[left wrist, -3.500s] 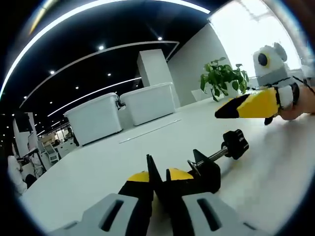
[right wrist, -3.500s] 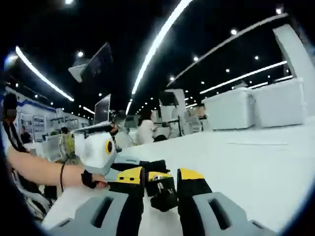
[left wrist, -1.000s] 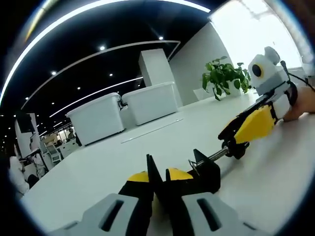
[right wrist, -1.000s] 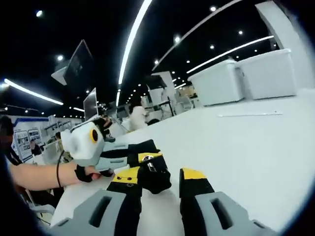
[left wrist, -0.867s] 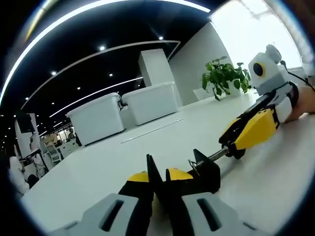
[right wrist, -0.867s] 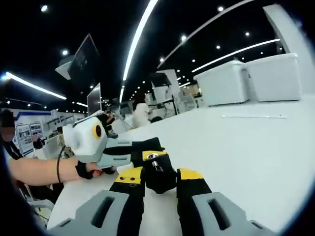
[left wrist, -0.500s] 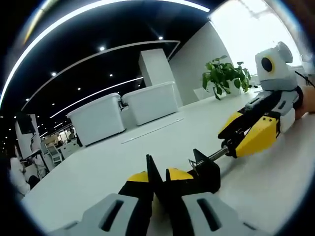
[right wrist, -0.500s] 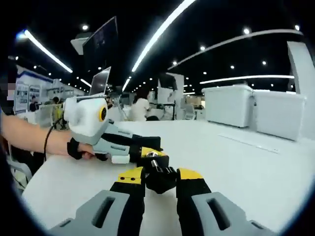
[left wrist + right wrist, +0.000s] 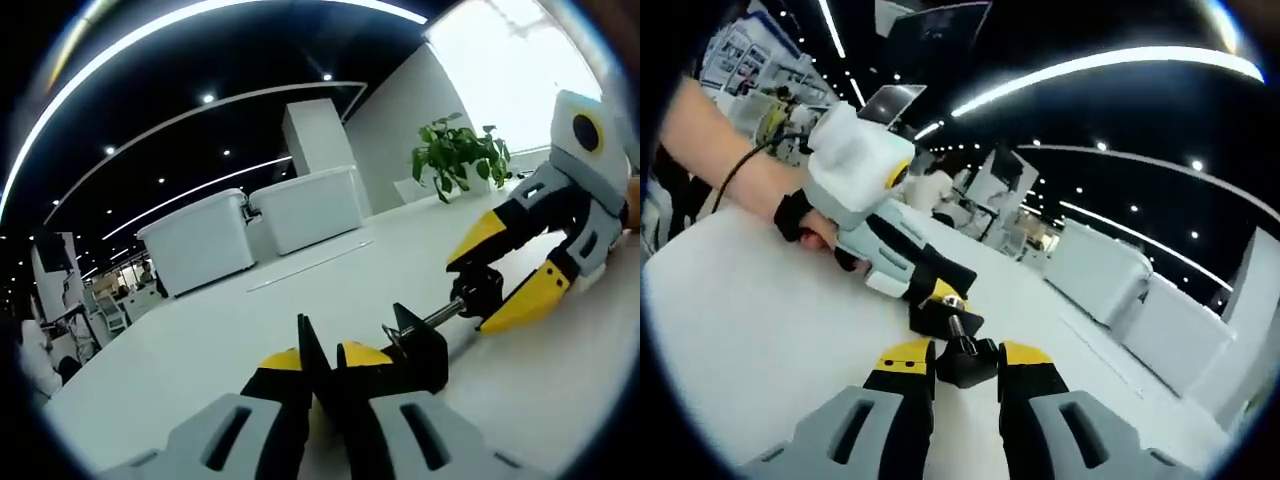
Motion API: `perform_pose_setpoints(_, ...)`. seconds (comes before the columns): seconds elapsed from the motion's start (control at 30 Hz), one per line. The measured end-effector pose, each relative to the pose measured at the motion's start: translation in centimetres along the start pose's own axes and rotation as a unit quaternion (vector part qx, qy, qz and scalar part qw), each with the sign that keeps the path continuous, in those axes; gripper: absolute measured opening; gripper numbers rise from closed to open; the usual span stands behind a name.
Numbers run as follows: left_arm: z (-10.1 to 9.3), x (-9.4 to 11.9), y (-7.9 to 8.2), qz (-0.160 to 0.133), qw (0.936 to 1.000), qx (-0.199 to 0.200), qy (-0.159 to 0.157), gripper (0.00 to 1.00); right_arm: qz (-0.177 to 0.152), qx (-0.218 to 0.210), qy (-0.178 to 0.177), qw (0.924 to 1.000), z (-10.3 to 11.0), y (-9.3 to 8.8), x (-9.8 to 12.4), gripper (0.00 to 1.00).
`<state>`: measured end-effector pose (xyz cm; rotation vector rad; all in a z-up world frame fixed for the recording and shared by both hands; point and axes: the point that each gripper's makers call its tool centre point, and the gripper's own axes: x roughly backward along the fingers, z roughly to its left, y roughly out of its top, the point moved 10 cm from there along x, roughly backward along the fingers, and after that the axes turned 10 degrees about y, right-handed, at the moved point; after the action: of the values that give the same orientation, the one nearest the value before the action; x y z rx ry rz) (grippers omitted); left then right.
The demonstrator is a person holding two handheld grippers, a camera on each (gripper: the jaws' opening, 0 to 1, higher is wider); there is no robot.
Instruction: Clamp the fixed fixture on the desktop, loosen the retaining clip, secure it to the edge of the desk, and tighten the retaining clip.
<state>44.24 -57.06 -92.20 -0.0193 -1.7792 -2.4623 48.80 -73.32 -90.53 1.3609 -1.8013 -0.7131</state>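
A black screw clamp (image 9: 418,348) lies on the white desk (image 9: 200,340). My left gripper (image 9: 320,352) is shut on the clamp's frame, at its near end. The threaded rod runs right to a black knob (image 9: 478,290). My right gripper (image 9: 497,272) comes in from the right, rolled over, its yellow tips above and below that knob. In the right gripper view the knob (image 9: 965,368) sits pinched between my right gripper's (image 9: 965,352) yellow tips. Beyond it the left gripper (image 9: 940,292) holds the clamp frame (image 9: 933,320), with a hand (image 9: 805,225) behind it.
Two white lidded storage bins (image 9: 300,210) stand at the desk's far side, a potted plant (image 9: 455,155) to their right. A forearm (image 9: 720,150) reaches in from the left. Monitors and people stand far behind. Bare desk lies around the clamp.
The right gripper came down onto the knob, shut on it and has rolled round the rod's axis. The left gripper and clamp frame have stayed still.
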Motion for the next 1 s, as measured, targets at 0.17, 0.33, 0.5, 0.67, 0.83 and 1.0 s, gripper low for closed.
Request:
perform_pose_setpoints(0.17,0.0,0.0,0.0,0.000,1.0000,-0.001,0.001,0.11,0.039,0.119,-0.010,0.9921,0.6,0.4,-0.2,0.23)
perform_pose_setpoints(0.33,0.0,0.0,0.0,0.000,1.0000,-0.002,0.001,0.11,0.045,0.138,-0.013,0.9894,0.9,0.7,-0.1,0.23)
perform_pose_setpoints(0.5,0.0,0.0,0.0,0.000,1.0000,-0.001,0.001,0.11,0.028,0.072,-0.018,0.9968,0.3,0.3,-0.2,0.26)
perform_pose_setpoints(0.67,0.0,0.0,0.0,0.000,1.0000,0.000,0.000,0.11,-0.026,-0.096,-0.005,0.9951,-0.8,-0.2,0.5,0.35)
perform_pose_setpoints(0.83,0.0,0.0,0.0,0.000,1.0000,0.001,-0.001,0.11,-0.102,-0.323,0.007,0.9408,-2.1,-0.9,1.4,0.34)
perform_pose_setpoints(1.0,0.0,0.0,0.0,0.000,1.0000,0.000,0.000,0.11,-0.114,-0.441,0.003,0.8901,-2.7,-2.5,1.7,0.37)
